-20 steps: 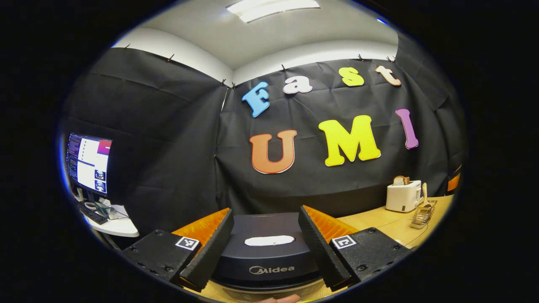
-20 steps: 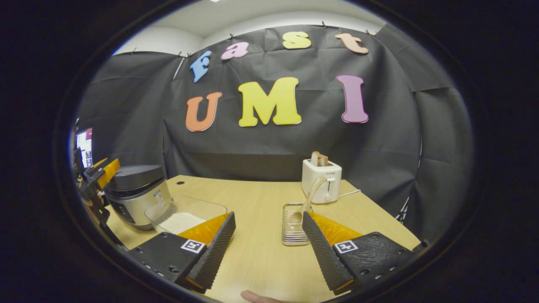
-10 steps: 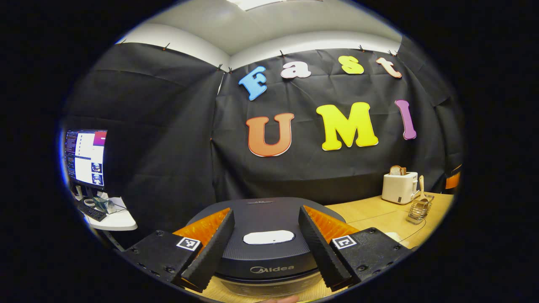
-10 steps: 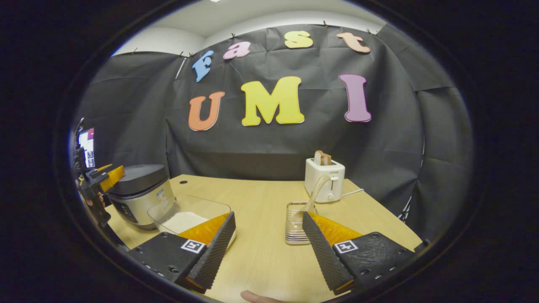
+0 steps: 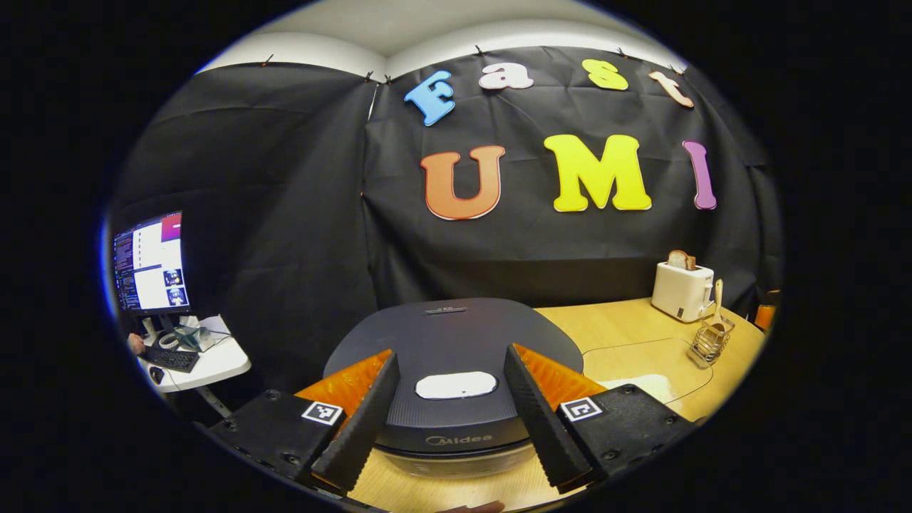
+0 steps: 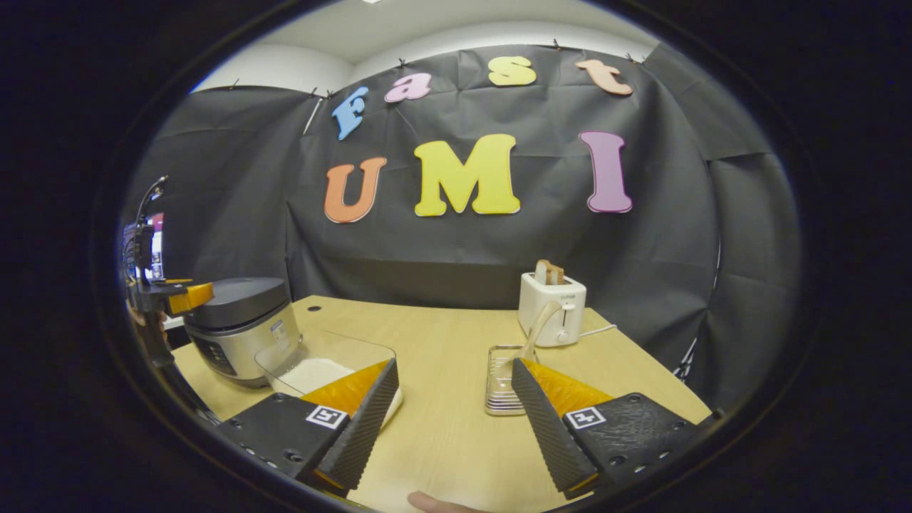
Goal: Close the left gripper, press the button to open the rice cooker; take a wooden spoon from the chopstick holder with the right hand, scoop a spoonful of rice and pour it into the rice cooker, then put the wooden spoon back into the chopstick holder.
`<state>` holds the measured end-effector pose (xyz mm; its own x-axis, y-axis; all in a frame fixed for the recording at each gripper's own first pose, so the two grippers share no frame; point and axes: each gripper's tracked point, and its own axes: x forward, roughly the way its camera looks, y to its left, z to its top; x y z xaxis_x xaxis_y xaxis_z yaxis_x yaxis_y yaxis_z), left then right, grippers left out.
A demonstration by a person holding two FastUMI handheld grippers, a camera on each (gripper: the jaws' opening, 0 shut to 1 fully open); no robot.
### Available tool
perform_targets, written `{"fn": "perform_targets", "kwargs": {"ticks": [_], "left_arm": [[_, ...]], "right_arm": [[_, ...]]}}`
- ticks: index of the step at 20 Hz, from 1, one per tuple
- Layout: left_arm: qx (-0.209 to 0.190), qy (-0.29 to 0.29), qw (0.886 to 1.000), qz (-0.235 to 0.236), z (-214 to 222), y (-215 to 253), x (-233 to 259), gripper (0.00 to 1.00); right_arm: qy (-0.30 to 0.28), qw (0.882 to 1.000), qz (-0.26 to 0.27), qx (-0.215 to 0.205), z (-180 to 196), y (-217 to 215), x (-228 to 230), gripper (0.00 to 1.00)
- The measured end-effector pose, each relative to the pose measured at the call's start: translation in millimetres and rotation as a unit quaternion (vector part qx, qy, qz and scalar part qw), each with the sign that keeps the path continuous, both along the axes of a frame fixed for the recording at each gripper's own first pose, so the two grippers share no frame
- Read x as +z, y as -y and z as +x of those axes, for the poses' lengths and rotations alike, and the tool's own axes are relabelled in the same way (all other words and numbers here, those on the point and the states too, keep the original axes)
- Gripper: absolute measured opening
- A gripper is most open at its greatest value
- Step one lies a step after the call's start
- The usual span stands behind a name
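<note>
**Both grippers spread, cooker lid down**

In the left gripper view the left gripper (image 5: pixel 447 420) hangs just above the front of the rice cooker (image 5: pixel 456 342), fingers spread wide to either side of the pale oval button (image 5: pixel 456 385) on the dark lid (no finger touches it, as far as can be seen). The lid lies flat and closed. Farther right on the bench (image 5: pixel 620 328) stand the white toaster (image 5: pixel 682 291) and the wire chopstick holder (image 5: pixel 709 342), the wooden spoon (image 5: pixel 718 303) leaning upright in it.

In the right gripper view the right gripper (image 6: pixel 456 420) is also spread and holds nothing, low over the bench. The chopstick holder (image 6: pixel 502 388) sits just beyond its right finger. A clear container of rice (image 6: pixel 313 367) lies beside the rice cooker (image 6: pixel 239 328) at the left, where the left gripper (image 6: pixel 174 296) hovers by the lid's edge.
</note>
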<state>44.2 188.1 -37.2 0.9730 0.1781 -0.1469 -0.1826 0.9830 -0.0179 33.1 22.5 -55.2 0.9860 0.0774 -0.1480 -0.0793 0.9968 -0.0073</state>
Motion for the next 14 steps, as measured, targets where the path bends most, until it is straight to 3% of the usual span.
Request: {"fn": "perform_targets", "kwargs": {"ticks": [6,14], "left_arm": [[-0.014,-0.043,0.998,-0.032,-10.3,5.1,-1.5,0.90],[-0.008,-0.038,0.999,-0.036,-19.9,8.5,-9.5,0.84]], "right_arm": [[0.007,1.000,-0.002,0.007,-5.8,-4.9,4.2,0.95],[0.007,1.000,-0.004,0.010,-8.2,-8.3,5.0,0.95]]}}
